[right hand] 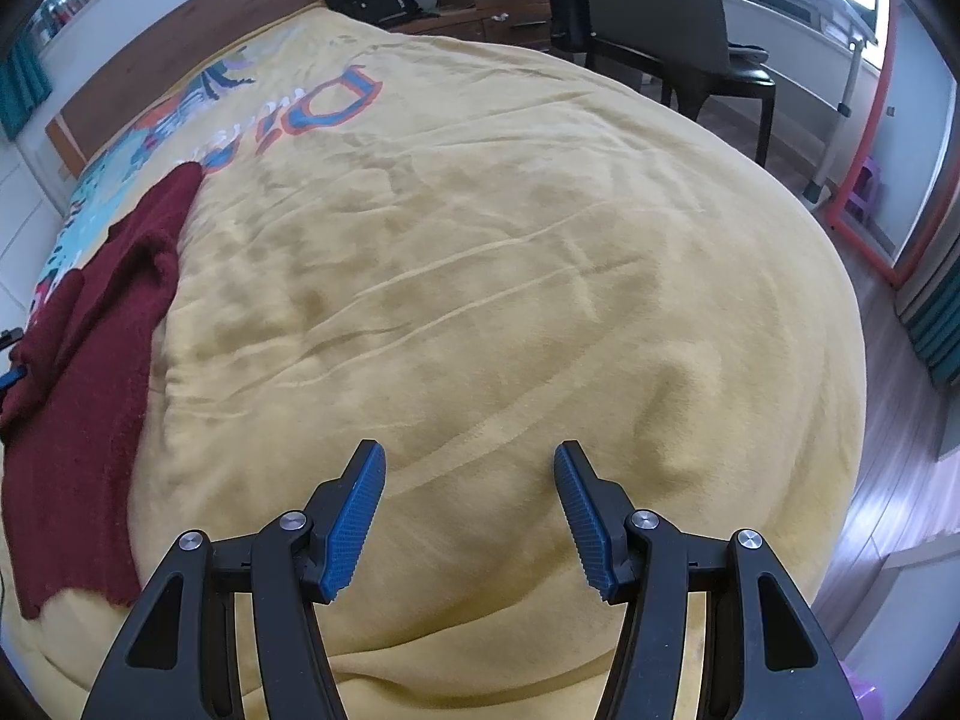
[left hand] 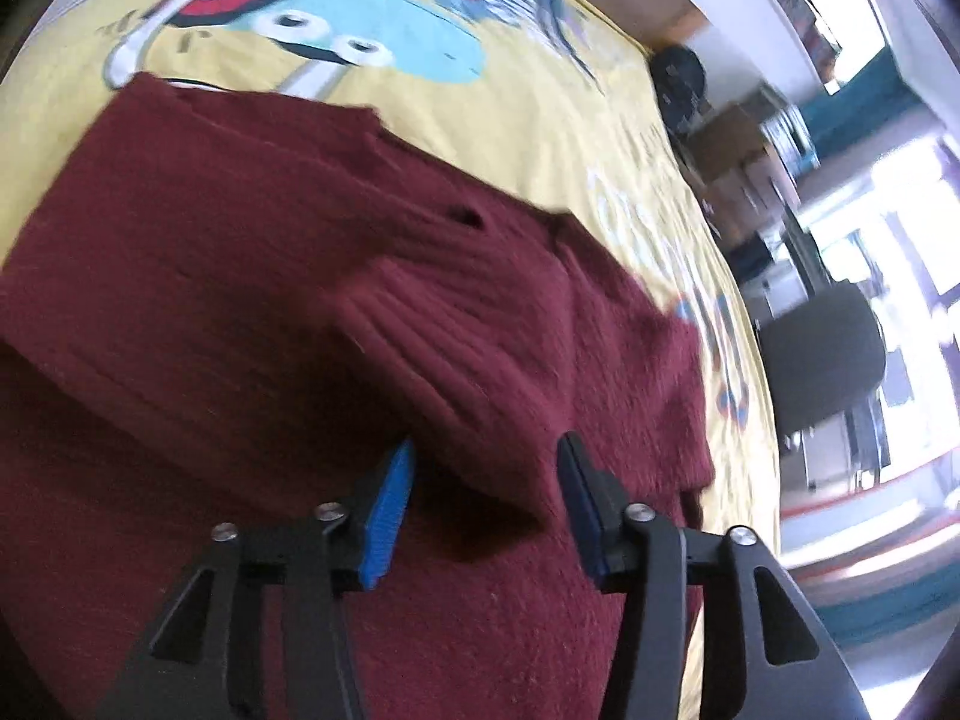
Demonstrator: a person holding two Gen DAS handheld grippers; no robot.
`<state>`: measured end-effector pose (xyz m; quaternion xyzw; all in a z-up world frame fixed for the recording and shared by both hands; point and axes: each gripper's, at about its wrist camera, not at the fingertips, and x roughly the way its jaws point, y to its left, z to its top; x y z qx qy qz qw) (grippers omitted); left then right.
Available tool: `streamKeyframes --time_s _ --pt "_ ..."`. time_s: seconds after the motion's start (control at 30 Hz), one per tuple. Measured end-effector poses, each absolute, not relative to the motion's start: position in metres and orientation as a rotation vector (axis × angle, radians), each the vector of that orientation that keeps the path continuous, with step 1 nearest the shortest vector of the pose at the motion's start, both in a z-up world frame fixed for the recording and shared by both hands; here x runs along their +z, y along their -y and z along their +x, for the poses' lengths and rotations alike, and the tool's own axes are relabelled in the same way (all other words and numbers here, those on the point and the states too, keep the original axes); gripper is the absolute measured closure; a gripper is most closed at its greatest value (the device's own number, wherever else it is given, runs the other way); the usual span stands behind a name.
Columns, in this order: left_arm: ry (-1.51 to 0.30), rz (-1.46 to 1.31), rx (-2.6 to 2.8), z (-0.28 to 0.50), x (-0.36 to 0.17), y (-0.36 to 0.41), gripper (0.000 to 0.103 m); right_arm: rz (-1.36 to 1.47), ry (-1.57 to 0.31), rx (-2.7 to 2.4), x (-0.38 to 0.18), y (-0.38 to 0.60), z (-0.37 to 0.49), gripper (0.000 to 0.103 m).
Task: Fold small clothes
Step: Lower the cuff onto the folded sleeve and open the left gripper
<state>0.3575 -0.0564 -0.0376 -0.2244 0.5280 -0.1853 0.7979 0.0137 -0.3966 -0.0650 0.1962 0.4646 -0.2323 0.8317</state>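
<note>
My left gripper [left hand: 486, 480] hangs parted, seemingly gripping nothing, over the maroon sweater's [left hand: 240, 276] folded sleeve; right gripper [right hand: 469, 480] empty, apart.

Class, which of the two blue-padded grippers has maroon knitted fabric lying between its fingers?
The left gripper: a ribbed fold of the maroon knitted sweater lies between its open fingers. The right gripper hangs over bare yellow blanket.
</note>
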Motion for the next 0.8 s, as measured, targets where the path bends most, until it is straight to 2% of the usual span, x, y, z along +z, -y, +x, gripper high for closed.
streamKeyframes --time_s 0.27,0.67,0.8 --pt "-1.137 -0.555 -0.372 0.377 -0.043 0.056 0.058 0.413 -0.991 -0.495 -0.066 0.396 0.016 0.043" --pt "-1.17 -0.38 -0.598 0.36 -0.024 0.148 0.058 0.425 -0.983 -0.507 -0.067 0.399 0.014 0.043" --pt "-1.142 -0.317 -0.626 0.352 -0.017 0.158 0.056 0.43 -0.982 -0.512 -0.069 0.403 0.012 0.043"
